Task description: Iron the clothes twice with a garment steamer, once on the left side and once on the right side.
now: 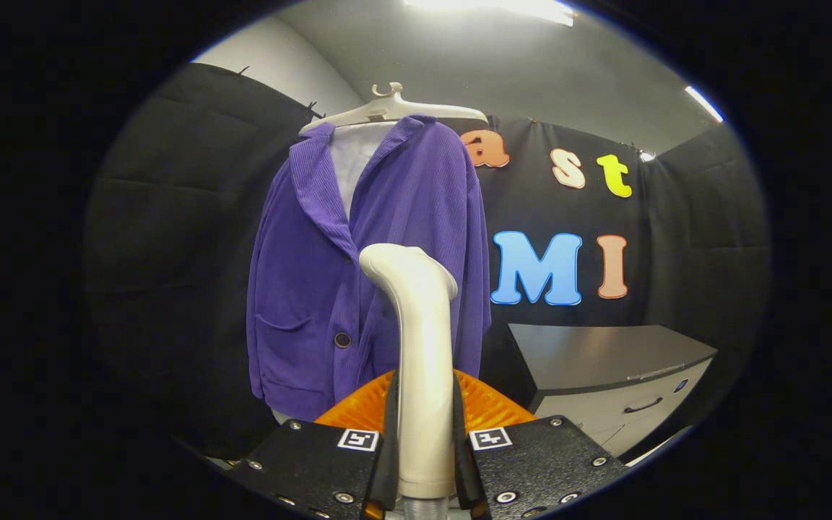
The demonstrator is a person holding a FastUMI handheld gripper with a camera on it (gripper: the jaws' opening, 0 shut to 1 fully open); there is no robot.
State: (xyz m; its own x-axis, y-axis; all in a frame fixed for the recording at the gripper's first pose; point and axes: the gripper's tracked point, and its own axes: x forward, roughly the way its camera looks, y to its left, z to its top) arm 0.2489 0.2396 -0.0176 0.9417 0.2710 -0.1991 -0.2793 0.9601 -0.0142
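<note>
A purple corduroy jacket [358,274] hangs on a pale hanger [391,108] in front of the black cloth wall, with a white lining showing at the collar. A cream garment steamer [422,347] stands upright between my fingers, its bent head just in front of the jacket's middle, near the right front panel. My gripper [425,448] is shut on the steamer's handle, both fingers pressing its sides. An orange ribbed part [488,408] sits behind the handle just above the fingers. Whether the steamer head touches the cloth I cannot tell.
A grey cabinet [604,361] with a dark top and a drawer handle stands to the right of the jacket, lower down. Black cloth walls close the booth on the left and behind. Ceiling lights shine overhead.
</note>
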